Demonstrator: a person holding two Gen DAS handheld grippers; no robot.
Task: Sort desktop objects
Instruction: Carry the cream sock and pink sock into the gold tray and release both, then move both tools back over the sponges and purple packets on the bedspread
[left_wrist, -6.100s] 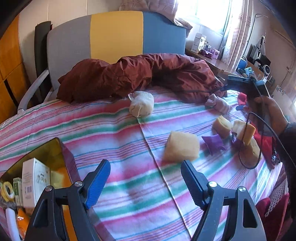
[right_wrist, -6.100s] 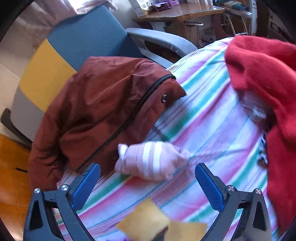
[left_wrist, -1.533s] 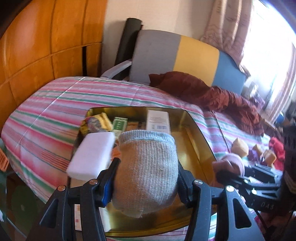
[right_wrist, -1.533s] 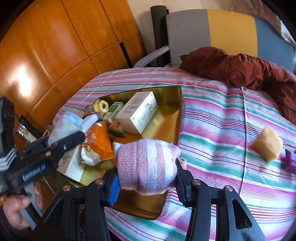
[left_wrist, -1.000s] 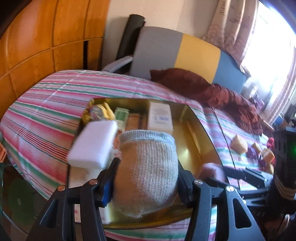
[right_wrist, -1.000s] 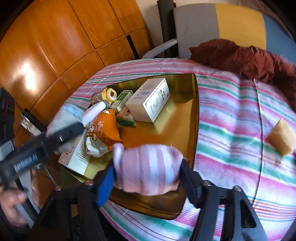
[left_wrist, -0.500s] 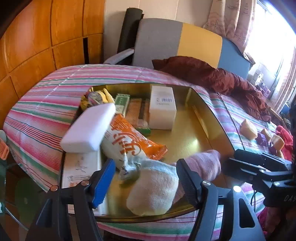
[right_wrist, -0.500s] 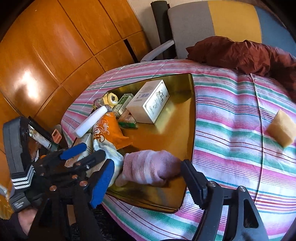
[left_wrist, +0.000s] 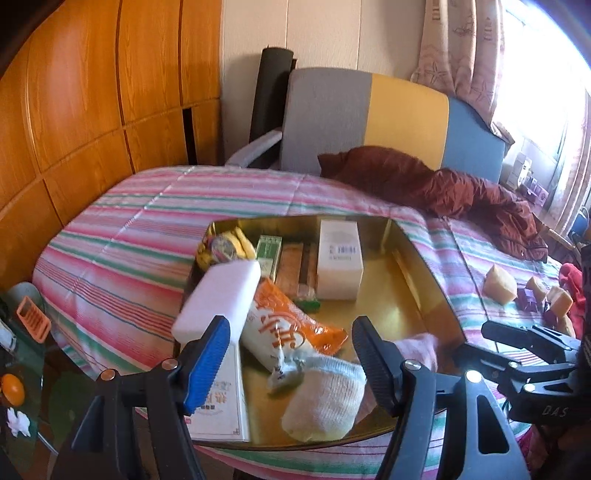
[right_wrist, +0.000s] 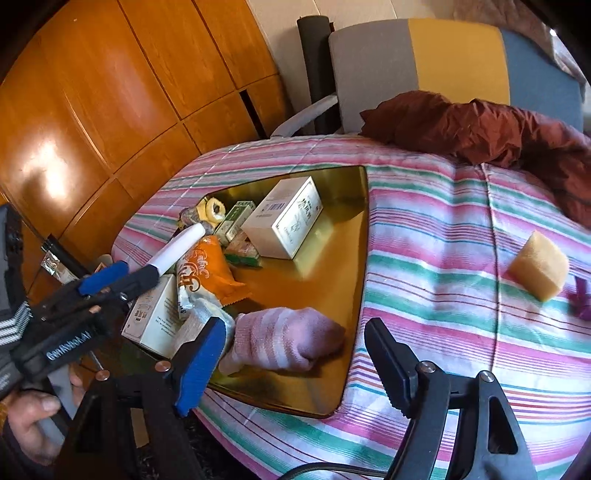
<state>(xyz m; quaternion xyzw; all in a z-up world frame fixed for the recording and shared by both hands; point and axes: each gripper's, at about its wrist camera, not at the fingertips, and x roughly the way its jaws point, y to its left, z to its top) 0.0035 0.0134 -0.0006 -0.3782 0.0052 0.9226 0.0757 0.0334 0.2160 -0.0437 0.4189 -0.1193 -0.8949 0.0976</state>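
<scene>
A gold tray (left_wrist: 413, 251) (right_wrist: 365, 221) sits on the striped tablecloth. A grey-white sock (left_wrist: 325, 398) lies at the tray's near edge, just below and in front of my left gripper (left_wrist: 291, 347), which is open and touches nothing. Beside it lies a pink striped sock (right_wrist: 284, 343) (left_wrist: 417, 347). My right gripper (right_wrist: 295, 343) hangs over that sock; its jaws are opening and the sock rests loose between them. In the left wrist view the right gripper (left_wrist: 517, 354) shows at the right edge. The right wrist view has the left gripper (right_wrist: 122, 278) at the left.
The tray also holds a white box (left_wrist: 340, 266), an orange packet (left_wrist: 288, 325), a white block (left_wrist: 218, 295) and small items. Yellow sponges (right_wrist: 539, 266) and purple bits lie on the cloth to the right. A maroon jacket (left_wrist: 443, 188) is heaped by the chair.
Both grippers were shut on their socks a second ago. Both have opened, and the two socks now lie in the tray. The left gripper has lifted slightly.
</scene>
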